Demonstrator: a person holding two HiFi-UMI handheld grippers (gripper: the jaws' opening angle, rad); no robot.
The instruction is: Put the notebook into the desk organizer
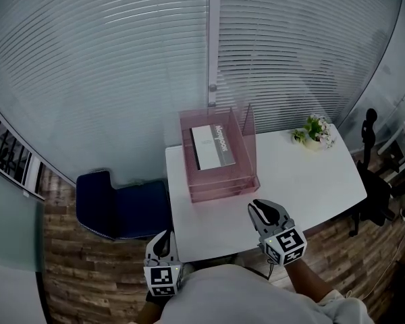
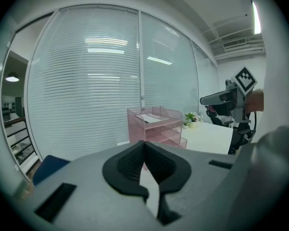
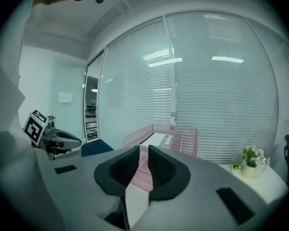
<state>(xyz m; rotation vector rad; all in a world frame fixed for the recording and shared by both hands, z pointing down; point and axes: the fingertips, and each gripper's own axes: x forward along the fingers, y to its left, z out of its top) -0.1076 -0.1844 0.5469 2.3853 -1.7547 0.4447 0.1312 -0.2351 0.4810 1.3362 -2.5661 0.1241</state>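
Note:
The notebook (image 1: 211,146), white and grey, lies flat in the top tray of the pink desk organizer (image 1: 219,181) at the back left of the white table (image 1: 304,174). My right gripper (image 1: 260,210) hovers over the table's front edge, just in front of the organizer, its jaws a narrow slit apart with nothing between them (image 3: 143,150). My left gripper (image 1: 162,243) hangs lower, off the table's front left corner, its jaw tips touching and empty (image 2: 144,143). Both gripper views show the organizer (image 2: 159,129) (image 3: 183,141) ahead with the notebook (image 2: 148,117) (image 3: 161,139) on top.
A small potted plant (image 1: 315,131) stands at the table's back right. A blue chair (image 1: 121,211) sits left of the table and a black office chair (image 1: 374,187) to its right. A glass wall with blinds (image 1: 155,59) runs behind the table.

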